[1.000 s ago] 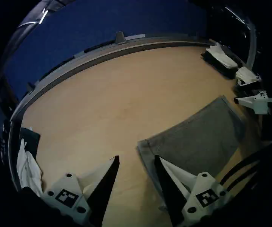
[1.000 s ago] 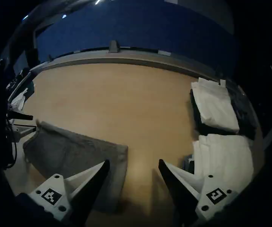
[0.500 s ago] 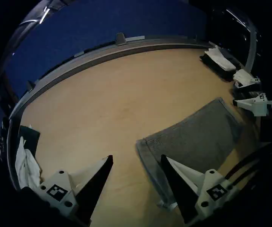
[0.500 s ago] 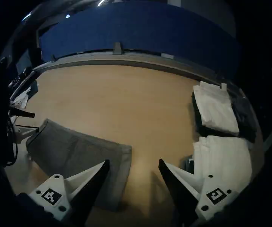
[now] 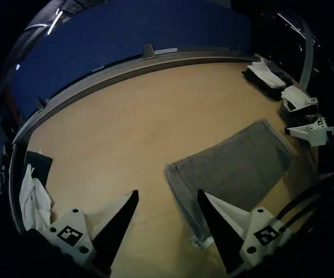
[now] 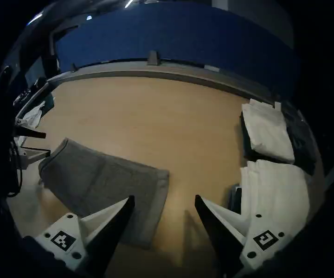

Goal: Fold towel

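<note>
— Where's the towel?
— I see the grey towel [image 5: 232,167] flat on the table [image 5: 134,120], its near edge by my left gripper's [image 5: 167,192] right finger.
— Jaws?
— Both spread wide, empty; my right gripper [image 6: 163,198] hovers beside its corner

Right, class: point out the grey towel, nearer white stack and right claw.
grey towel [image 6: 106,178]: right gripper view, middle of cloth.
nearer white stack [image 6: 274,193]: right gripper view, top layer.
right claw [image 6: 163,199]: right gripper view, between its fingertips.

Dim, overhead light glints, fisheye-bent edges, soft dark margins
</note>
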Motion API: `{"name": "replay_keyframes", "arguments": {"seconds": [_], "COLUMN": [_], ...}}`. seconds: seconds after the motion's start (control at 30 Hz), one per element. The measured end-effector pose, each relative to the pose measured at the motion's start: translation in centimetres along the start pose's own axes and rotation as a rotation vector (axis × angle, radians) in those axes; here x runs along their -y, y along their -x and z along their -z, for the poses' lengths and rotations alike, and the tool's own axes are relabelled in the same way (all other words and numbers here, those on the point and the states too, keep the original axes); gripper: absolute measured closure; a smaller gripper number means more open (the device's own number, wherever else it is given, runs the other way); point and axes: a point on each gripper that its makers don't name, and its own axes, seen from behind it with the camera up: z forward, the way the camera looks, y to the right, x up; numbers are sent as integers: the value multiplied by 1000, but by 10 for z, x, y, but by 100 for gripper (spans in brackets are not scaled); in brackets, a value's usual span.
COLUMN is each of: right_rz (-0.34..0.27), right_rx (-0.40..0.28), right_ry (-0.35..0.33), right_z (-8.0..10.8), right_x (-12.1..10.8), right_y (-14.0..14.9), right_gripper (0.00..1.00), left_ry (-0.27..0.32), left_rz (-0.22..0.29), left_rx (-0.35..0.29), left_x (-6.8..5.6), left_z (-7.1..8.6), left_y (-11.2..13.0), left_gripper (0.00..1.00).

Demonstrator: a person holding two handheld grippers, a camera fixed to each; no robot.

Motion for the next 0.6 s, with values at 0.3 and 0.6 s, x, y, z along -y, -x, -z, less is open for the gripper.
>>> {"name": "replay_keyframes", "arguments": {"seconds": [0.3, 0.6], "right_rz": [53, 115], "right_rx": [10, 28], "right_ry": [-51, -92], "right_z": [20, 36], "right_x": [10, 19], "right_y": [16, 34], "right_gripper": [0, 0], "left_ry": [-33, -140], "left_rz": [38, 117], "left_rx": [-15, -46], "left_x": [5, 22], "left_z": [31, 68], "left_y": [22, 51], "left_gripper": [6, 6]}}
